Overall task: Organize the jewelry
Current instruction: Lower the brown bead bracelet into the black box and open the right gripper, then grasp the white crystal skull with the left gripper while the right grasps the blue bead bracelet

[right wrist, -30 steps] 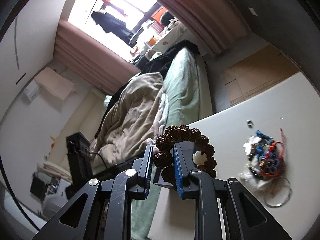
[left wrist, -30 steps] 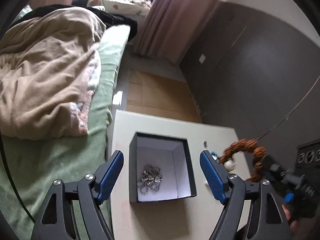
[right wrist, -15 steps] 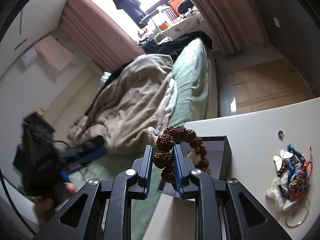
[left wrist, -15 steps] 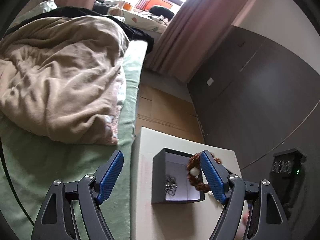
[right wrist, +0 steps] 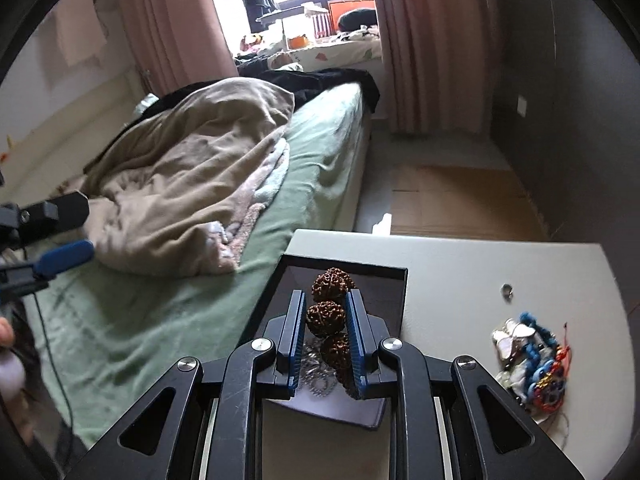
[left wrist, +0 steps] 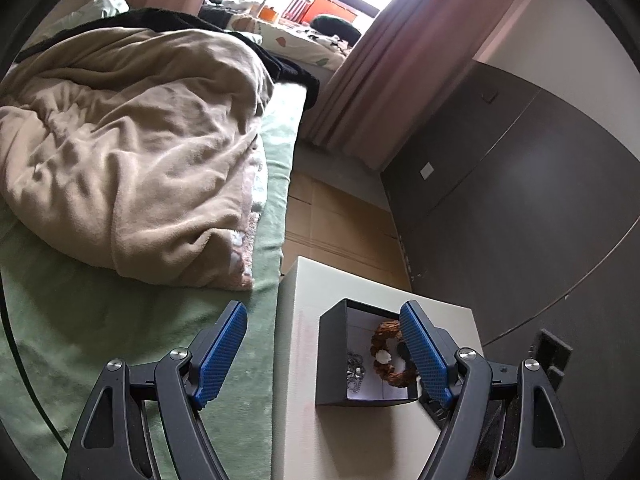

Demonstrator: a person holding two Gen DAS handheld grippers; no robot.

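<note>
A dark open box (left wrist: 330, 360) with a white inside stands on the white table (left wrist: 296, 420). A silver chain (left wrist: 354, 372) lies in it. My right gripper (right wrist: 325, 304) is shut on a brown bead bracelet (right wrist: 326, 316) and holds it inside the box (right wrist: 394, 280), over the chain (right wrist: 314, 380). The bracelet (left wrist: 386, 356) with a white bead shows in the left wrist view. My left gripper (left wrist: 322, 320) is open and empty, held back from the box at the table's left side.
A pile of coloured bracelets and trinkets (right wrist: 532, 364) and a small ring (right wrist: 507, 289) lie on the table (right wrist: 460, 264) to the right of the box. A bed with a beige blanket (left wrist: 132, 160) lies along the table's left edge.
My right gripper has carried the bead bracelet from above the table down into the box. My left gripper has drawn back and up from the box.
</note>
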